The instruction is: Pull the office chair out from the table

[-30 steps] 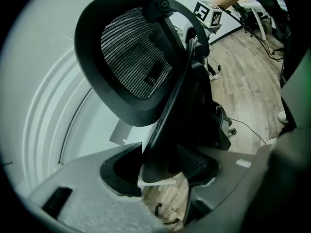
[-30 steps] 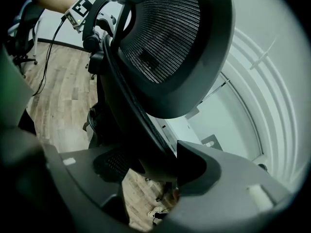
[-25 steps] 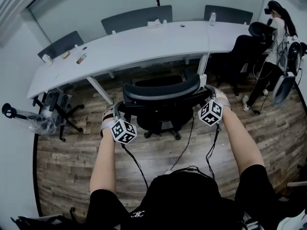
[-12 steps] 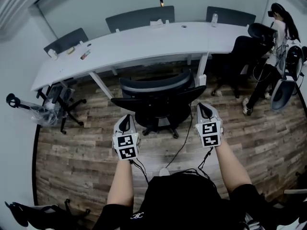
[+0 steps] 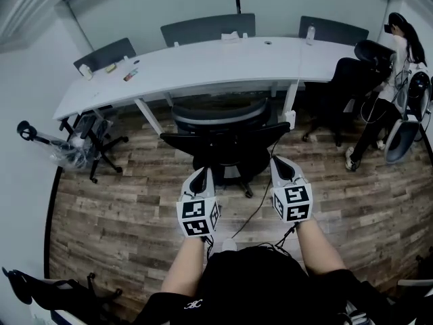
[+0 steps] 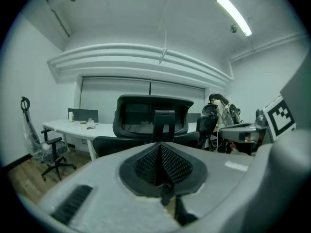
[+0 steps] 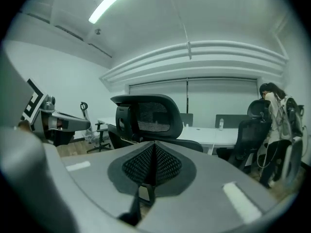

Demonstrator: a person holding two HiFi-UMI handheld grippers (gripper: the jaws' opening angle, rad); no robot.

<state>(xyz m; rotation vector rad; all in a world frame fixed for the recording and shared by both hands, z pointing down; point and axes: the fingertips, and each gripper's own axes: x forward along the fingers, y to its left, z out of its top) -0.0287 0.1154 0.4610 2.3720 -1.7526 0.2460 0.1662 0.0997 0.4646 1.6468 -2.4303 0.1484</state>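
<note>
Evenly bright and cool, lit by a ceiling tube light [image 6: 233, 14]; heavily fisheye-bent toward edges, black-vignetted corners, near foreground softly blurred.

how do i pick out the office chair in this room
Find the long white table across the room. The office chair stands at the middle of its near side. The other black chairs stand at the table's ends.
</note>
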